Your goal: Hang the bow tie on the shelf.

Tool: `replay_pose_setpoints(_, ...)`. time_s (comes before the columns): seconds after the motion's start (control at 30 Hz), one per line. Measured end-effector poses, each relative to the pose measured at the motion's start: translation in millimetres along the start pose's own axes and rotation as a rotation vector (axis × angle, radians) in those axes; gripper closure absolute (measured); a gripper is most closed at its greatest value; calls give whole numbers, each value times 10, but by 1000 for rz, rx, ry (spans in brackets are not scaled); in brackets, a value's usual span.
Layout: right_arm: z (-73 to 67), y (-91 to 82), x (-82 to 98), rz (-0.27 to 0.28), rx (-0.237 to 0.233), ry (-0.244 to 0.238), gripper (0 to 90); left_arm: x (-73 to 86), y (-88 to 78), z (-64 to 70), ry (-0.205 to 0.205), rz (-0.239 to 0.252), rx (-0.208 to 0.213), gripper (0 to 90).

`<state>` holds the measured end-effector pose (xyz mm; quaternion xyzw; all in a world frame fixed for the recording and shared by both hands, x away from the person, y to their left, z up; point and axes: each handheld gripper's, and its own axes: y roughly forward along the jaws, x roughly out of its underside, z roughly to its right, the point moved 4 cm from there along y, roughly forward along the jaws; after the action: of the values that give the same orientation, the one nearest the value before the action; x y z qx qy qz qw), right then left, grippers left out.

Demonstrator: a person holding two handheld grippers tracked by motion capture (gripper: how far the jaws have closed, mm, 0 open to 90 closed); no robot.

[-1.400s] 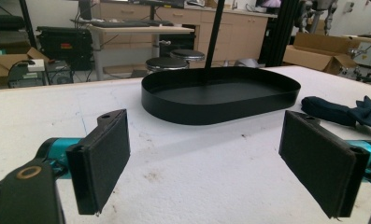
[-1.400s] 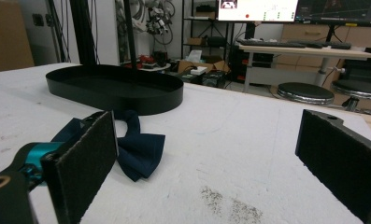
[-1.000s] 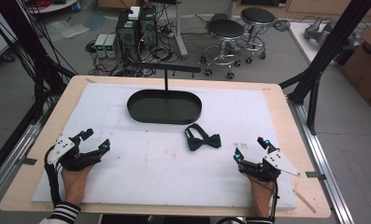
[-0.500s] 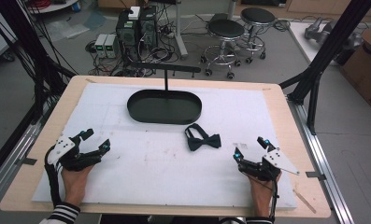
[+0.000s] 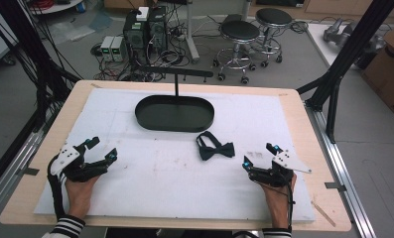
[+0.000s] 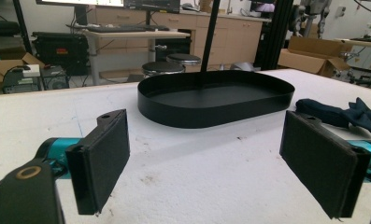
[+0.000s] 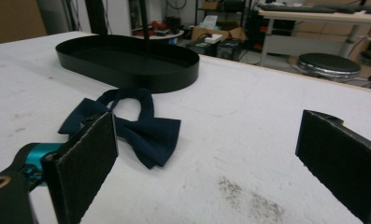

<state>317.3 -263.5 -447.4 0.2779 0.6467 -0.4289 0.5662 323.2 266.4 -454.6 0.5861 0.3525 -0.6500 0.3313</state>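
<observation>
- while the left claw point(image 5: 99, 152) rests on the near left of the tabletop point(image 5: 174, 173), its jaws stand wide apart with nothing between them, well apart from the bow tie point(image 5: 215, 148).
- past it, toward the far middle, sits the tray point(image 5: 174, 113), a black oval with a low wall and a thin post rising behind it; it looks rigid and bare inside.
- just in front of the tray's right end, near it but not touching, lies the bow tie, dark navy, flat on the white cover, its strap looped toward the tray.
- judged from its look, the tie is light, soft cloth: it should flop and fold when lifted, it won't slip much against the padded jaws, and it isn't fragile.
- the best hold is likely the centre knot, the thickest part; a wing or the strap would let the rest dangle.
- on the near right, the right claw point(image 5: 260, 156) rests on the tabletop, jaws also wide apart and holding nothing; in the right gripper view the bow tie point(image 7: 141, 128) lies just ahead of its left jaw, so this claw is the nearer one.
</observation>
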Motion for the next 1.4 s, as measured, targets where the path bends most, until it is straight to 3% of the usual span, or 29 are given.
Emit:
replay_pose_setpoints(0.17, -17, 69, -139, -32, -32, 23, 48, 0, 1, 2, 2, -1, 1, 164)
replay_pose_setpoints(0.37, -37, 225, -319, -99, -126, 21, 49, 0, 2, 4, 4, 0, 1, 165)
replay_pose_setpoints(0.57, -20, 373, -333, -188, -182, 64, 50, 0, 2, 5, 4, 0, 1, 165)
replay_pose_setpoints(0.77, -10, 495, -323, -285, -194, 55, 59, 0, 3, 8, 7, 0, 0, 165)
replay_pose_setpoints(0.87, -39, 614, -367, -360, -210, 15, 59, -1, 4, 10, 8, 0, 1, 165)
replay_pose_setpoints(1.0, -39, 739, -390, -413, -225, 19, 59, 0, 3, 12, 9, -2, 2, 165)
replay_pose_setpoints(1.2, -62, 864, -429, -435, -258, -26, 131, 1, 3, 13, 11, -2, 2, 165)
replay_pose_setpoints(1.4, -74, 962, -478, -469, -276, -16, 141, 1, 3, 13, 10, -1, 2, 165)
